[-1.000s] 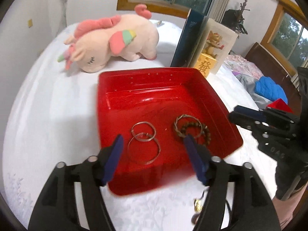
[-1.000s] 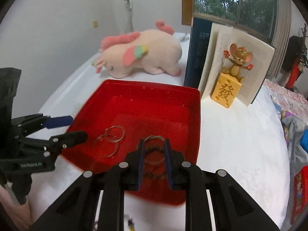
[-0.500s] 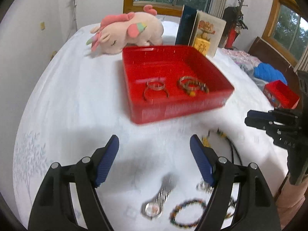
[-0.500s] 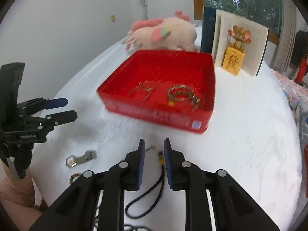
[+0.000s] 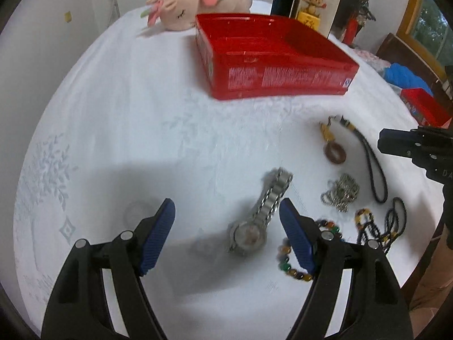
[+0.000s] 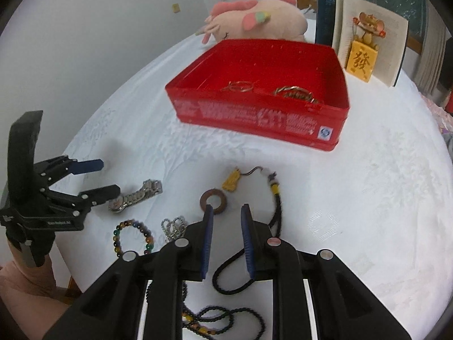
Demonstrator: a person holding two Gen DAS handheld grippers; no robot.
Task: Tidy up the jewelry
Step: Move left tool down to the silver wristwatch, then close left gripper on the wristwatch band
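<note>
A red tin box (image 5: 283, 76) (image 6: 254, 119) stands on the white cloth and holds several metal rings and bangles (image 6: 294, 94). Loose jewelry lies in front of it: a silver watch (image 5: 260, 212) (image 6: 136, 195), a colourful bead bracelet (image 5: 294, 255) (image 6: 133, 238), a silver chain (image 5: 341, 191) (image 6: 172, 226), a brown ring pendant on a black cord (image 5: 334, 153) (image 6: 213, 201) and dark bead necklaces (image 5: 382, 226) (image 6: 226, 320). My left gripper (image 5: 228, 218) (image 6: 99, 178) is open, low over the watch. My right gripper (image 6: 226, 212) (image 5: 396, 141) has a narrow gap, empty, over the cord pendant.
A pink plush unicorn (image 5: 198, 0) (image 6: 254, 19) lies behind the box. An open book with a mouse figurine on a yellow block (image 6: 365, 45) stands at the back right. A small red box (image 5: 424, 107) and blue cloth lie beyond the table's right edge.
Both grippers pulled back from over the red box and dropped low over the loose jewelry near the front. The left gripper now straddles the watch. The right jaws opened slightly.
</note>
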